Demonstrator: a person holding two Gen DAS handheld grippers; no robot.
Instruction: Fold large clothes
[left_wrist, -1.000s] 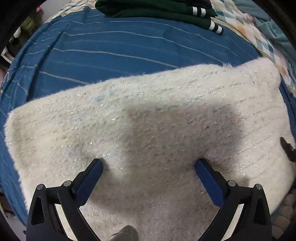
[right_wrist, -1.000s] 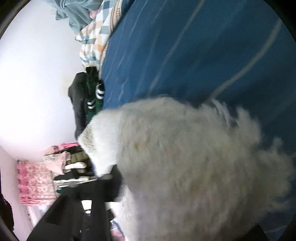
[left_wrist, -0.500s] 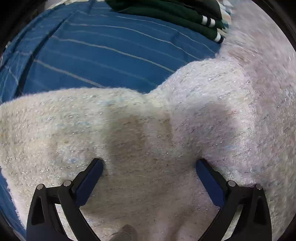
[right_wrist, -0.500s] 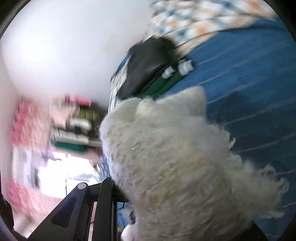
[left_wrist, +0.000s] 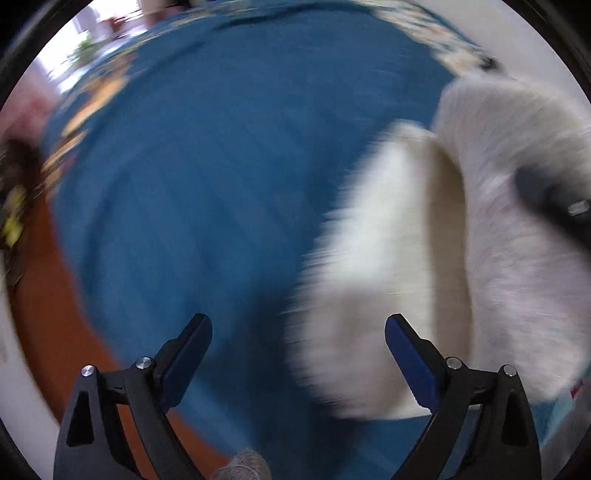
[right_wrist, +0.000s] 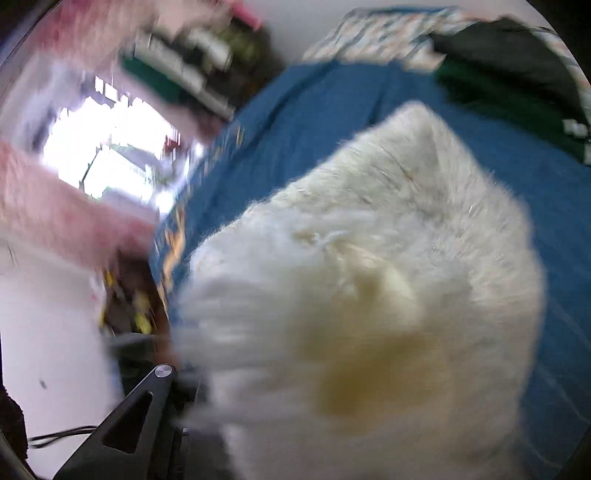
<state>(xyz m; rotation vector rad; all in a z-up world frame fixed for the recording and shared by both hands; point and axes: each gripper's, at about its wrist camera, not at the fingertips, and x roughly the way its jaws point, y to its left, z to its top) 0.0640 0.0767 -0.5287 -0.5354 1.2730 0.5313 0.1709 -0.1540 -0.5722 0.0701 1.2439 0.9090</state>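
Note:
The fluffy white sweater (left_wrist: 424, 258) hangs bunched above the blue striped bedsheet (left_wrist: 203, 184) at the right of the blurred left wrist view. My left gripper (left_wrist: 298, 343) is open and empty, its blue pads (left_wrist: 186, 354) over the sheet, left of the sweater. In the right wrist view the sweater (right_wrist: 388, 295) fills the frame and covers my right gripper's fingers; only the left arm of the gripper frame (right_wrist: 140, 406) shows. The right gripper (left_wrist: 554, 203) shows dark at the right edge of the left wrist view, against the sweater.
A dark green garment with white stripes (right_wrist: 517, 92) lies at the far side of the bed by a checked blanket (right_wrist: 369, 33). Beyond the bed's left edge are brown floor (left_wrist: 55, 295), hanging pink clothes (right_wrist: 55, 206) and a bright window (right_wrist: 110, 147).
The sweater has been lifted off the bed and swung right. My left gripper has come off it and now hangs over bare sheet. Both views have swung round.

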